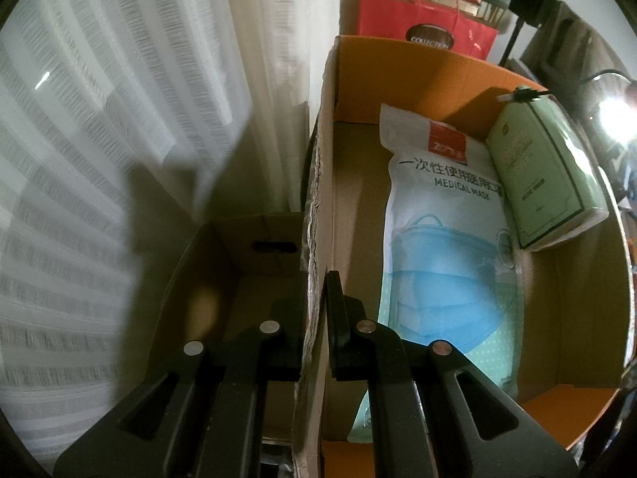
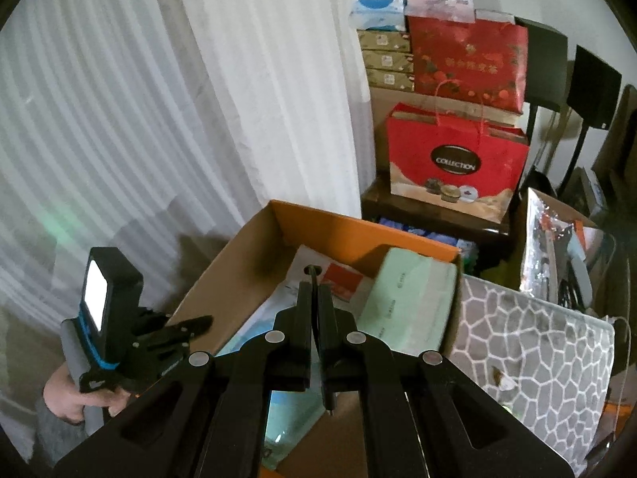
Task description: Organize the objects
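Cardboard box (image 1: 398,59) is sitting open by the white curtain (image 1: 119,119), already holding two things: a medical mask pack (image 1: 442,239) lying flat on the box floor and a pale green packet (image 1: 545,175) leaning against the right wall, partly overlapping the pack. So the sorting looks partly done, though how many items belong in here cannot be told. Left gripper (image 1: 316,318) is pinching the box's near side wall, its fingers clenched on the cardboard edge with one finger inside and one outside; it seems to be steadying the box. Right gripper (image 2: 316,298) is hovering over the box mouth, fingers clenched on a thin dark rod-like item (image 2: 328,390), maybe a pen or cable end, too slim to identify. That item is hanging above the box, not yet put down, so dropping it in looks like the step in hand. In the right wrist view, the person's hand (image 2: 69,398) is showing low at the left, holding the left gripper's handle. Just right of the box, a grey cobble-patterned pouch (image 2: 533,350) and a silvery bag of tools (image 2: 557,239) are probably waiting their turn. Behind, red gift bags (image 2: 458,159) and stacked boxes (image 2: 386,55) are crowding a dark low stand (image 2: 430,215). Free floor in the box is lying mostly along the left side; the leaning green packet is narrowing the right.
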A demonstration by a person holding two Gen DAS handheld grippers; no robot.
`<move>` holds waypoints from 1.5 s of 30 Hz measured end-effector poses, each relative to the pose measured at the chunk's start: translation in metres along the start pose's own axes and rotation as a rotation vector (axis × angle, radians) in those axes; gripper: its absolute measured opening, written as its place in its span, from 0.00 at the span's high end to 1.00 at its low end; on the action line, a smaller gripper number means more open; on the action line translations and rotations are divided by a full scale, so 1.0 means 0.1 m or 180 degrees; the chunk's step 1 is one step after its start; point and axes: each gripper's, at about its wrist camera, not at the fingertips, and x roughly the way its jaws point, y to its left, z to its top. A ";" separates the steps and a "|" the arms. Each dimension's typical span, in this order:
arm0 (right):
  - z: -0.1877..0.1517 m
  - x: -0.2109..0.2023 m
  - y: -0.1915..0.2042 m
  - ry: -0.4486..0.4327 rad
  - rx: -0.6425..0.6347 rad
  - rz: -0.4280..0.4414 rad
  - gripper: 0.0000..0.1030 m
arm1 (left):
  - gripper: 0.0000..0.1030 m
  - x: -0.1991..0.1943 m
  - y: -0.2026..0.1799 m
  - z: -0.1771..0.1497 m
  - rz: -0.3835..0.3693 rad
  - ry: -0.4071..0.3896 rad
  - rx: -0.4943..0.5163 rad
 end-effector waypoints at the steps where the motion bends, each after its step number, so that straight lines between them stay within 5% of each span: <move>1: 0.00 0.05 0.01 0.0014 -0.0003 0.0005 0.98 | 0.93 0.00 0.00 0.00 0.0001 -0.0001 -0.0001; 19: 0.00 0.74 0.34 0.0238 -0.0157 0.0132 0.98 | 0.93 0.00 0.00 0.00 -0.0010 0.0003 -0.0021; 45: -0.07 1.15 0.49 0.0477 -0.0349 -0.0034 0.93 | 0.93 0.02 0.02 0.00 -0.0037 0.0012 -0.0043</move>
